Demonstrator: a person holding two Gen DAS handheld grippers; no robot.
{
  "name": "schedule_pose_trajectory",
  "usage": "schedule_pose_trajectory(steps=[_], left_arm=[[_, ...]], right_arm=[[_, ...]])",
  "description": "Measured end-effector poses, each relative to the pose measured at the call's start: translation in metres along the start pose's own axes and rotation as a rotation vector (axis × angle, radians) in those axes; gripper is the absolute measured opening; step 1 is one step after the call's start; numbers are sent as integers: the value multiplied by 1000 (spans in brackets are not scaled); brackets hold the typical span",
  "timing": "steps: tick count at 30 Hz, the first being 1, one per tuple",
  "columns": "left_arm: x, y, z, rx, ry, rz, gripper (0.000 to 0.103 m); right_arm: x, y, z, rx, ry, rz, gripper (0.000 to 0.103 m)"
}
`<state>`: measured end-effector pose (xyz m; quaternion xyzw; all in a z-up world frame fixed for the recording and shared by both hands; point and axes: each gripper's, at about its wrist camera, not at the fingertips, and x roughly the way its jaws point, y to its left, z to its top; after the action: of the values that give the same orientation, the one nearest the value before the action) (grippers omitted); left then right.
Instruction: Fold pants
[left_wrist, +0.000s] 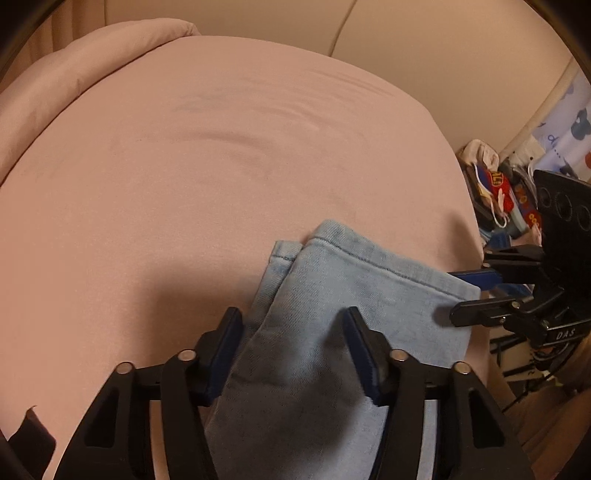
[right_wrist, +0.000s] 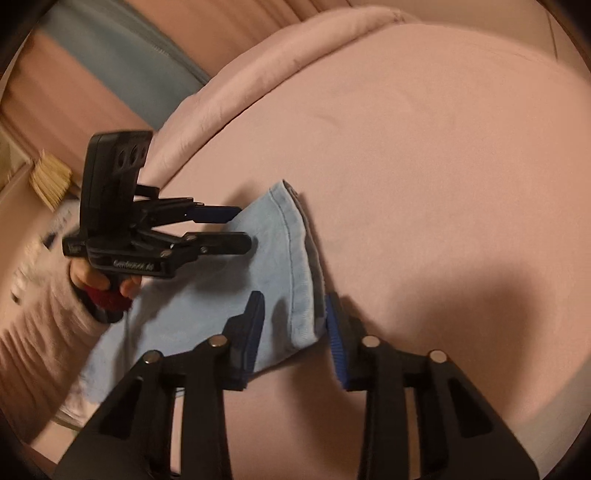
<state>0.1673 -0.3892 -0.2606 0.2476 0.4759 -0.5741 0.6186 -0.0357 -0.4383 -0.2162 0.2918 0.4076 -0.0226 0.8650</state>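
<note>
The light-blue denim pants (left_wrist: 332, 295) lie doubled near the right front edge of the bed, on the smooth pink fitted sheet (left_wrist: 184, 166), their stitched leg hems (left_wrist: 369, 258) pointing toward the middle of the mattress, which to my eye suits a grasp at both cuff corners for carrying that end over the rest of the garment. Taking things from left to right in the left wrist view, the sheet lies bare and only faintly rippled, running to a rolled pink duvet (left_wrist: 92, 62) along the far left edge, so there is wide open room that way for a fold. Next comes the left gripper (left_wrist: 291, 325), its black jaws with blue pads set apart astride the left side of the pant leg; cloth lies between them, but the pads do not appear to press it. Further right, the right gripper (left_wrist: 467, 295) straddles the hem corner at the mattress's right edge, likewise parted and unclamped as far as I can judge; its own camera shows the corner (right_wrist: 303, 325) between the pads with a gap on either side. Beyond that edge sits clutter (left_wrist: 498, 192) on the floor, leaving little clearance there.
</note>
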Motion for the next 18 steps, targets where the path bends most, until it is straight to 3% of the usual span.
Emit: schedule_pose_trajectory(steps=[2, 4, 6, 11, 14, 18], left_arm=[[-4, -1, -5, 14, -17, -26, 54], [-3, 0, -2, 33, -14, 6, 39], [-5, -3, -3, 50, -25, 53, 25], [-16, -16, -5, 77, -109, 103, 8], [-23, -12, -5, 51, -122, 91, 7], [-2, -5, 1, 34, -36, 135, 8]], right_arm=[[-4, 4, 2, -30, -7, -11, 18], [-4, 5, 4, -58, -1, -33, 11], [-9, 10, 9, -95, -15, -32, 10], [-17, 29, 27, -206, -69, -50, 9], [-22, 30, 35, -226, -90, -16, 9], [7, 6, 40, -167, 22, -58, 10]])
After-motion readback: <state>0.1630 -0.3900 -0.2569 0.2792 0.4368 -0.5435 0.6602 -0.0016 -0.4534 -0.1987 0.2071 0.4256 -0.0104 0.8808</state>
